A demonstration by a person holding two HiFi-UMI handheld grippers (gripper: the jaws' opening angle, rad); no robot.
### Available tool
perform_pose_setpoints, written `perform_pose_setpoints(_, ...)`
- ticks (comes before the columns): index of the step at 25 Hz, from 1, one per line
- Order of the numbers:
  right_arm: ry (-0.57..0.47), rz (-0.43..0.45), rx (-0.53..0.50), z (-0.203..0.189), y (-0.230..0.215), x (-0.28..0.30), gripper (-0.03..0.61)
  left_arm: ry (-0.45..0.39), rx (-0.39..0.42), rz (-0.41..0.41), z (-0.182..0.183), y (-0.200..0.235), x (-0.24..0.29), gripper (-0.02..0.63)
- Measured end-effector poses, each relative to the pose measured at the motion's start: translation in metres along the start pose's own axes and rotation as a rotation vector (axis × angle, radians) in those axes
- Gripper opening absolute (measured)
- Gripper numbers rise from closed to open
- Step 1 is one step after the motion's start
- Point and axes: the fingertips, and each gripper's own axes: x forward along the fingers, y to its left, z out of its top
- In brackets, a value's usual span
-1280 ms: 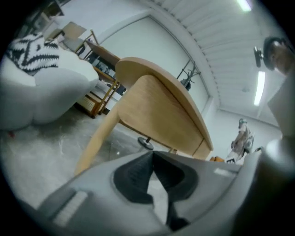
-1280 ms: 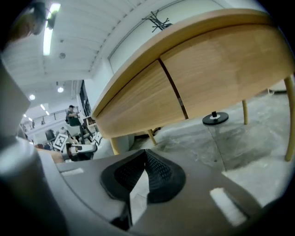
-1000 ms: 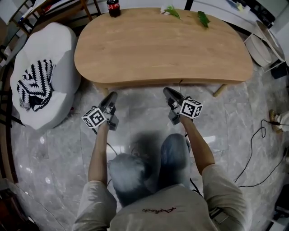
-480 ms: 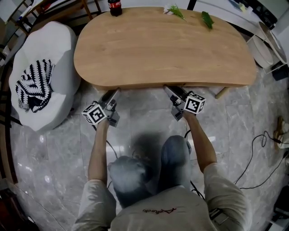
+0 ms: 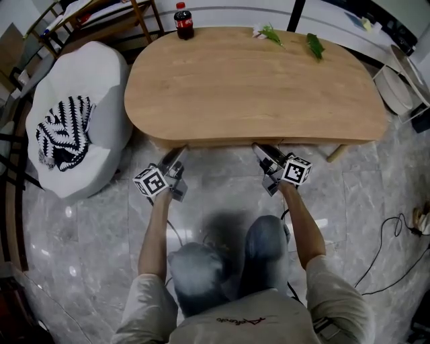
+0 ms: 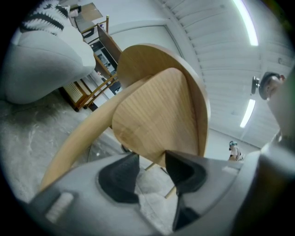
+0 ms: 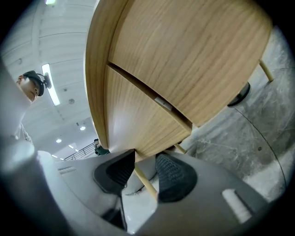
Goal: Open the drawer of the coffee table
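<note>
A: Where is the drawer [image 6: 156, 115]?
B: Flush beneath the coffee table's [image 5: 255, 87] near edge. Left gripper [image 6: 150, 168], right gripper [image 7: 145, 159]: jaws spread, lately narrowing slightly, the drawer's lower edge at their tips, not pinched.

Crouching, stretching both forearms forward and level, holding left gripper [image 5: 181, 151] and right gripper [image 5: 261, 150] side by side, well apart. Just closing both pairs of jaws slightly, leaving them parted around wooden panel [image 6: 152, 115] lower edge.

Bottle [image 5: 183, 20] and leaves [image 5: 272, 33] on coffee table's [image 5: 255, 94] far edge, pouf [image 5: 94, 87] left of table
</note>
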Motion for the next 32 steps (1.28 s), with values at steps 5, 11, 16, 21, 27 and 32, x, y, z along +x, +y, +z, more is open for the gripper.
perform_pose_setpoints(5, 0.012, 0.013, -0.006, -0.01, 0.011, -0.012, 0.14, 0.006, 0.001, 0.0, -0.009, -0.01, -0.014, 0.164)
perform_pose_setpoints(11, 0.035, 0.021, -0.018, -0.026, 0.027, -0.03, 0.132, 0.013, 0.001, 0.011, -0.024, -0.026, -0.035, 0.164)
perform_pose_setpoints(16, 0.055, 0.018, -0.024, -0.043, 0.048, -0.051, 0.127, 0.019, -0.001, 0.024, -0.039, -0.047, -0.058, 0.164)
perform_pose_setpoints(21, 0.079, 0.01, -0.026, -0.061, 0.067, -0.072, 0.125, 0.035, 0.003, 0.038, -0.057, -0.065, -0.08, 0.167)
perform_pose_setpoints(27, 0.097, 0.0, -0.025, -0.078, 0.086, -0.092, 0.121, 0.035, -0.006, 0.042, -0.071, -0.086, -0.103, 0.167)
perform_pose_setpoints(32, 0.112, 0.001, -0.028, -0.085, 0.095, -0.102, 0.117, 0.033, -0.011, 0.057, -0.079, -0.093, -0.113, 0.169)
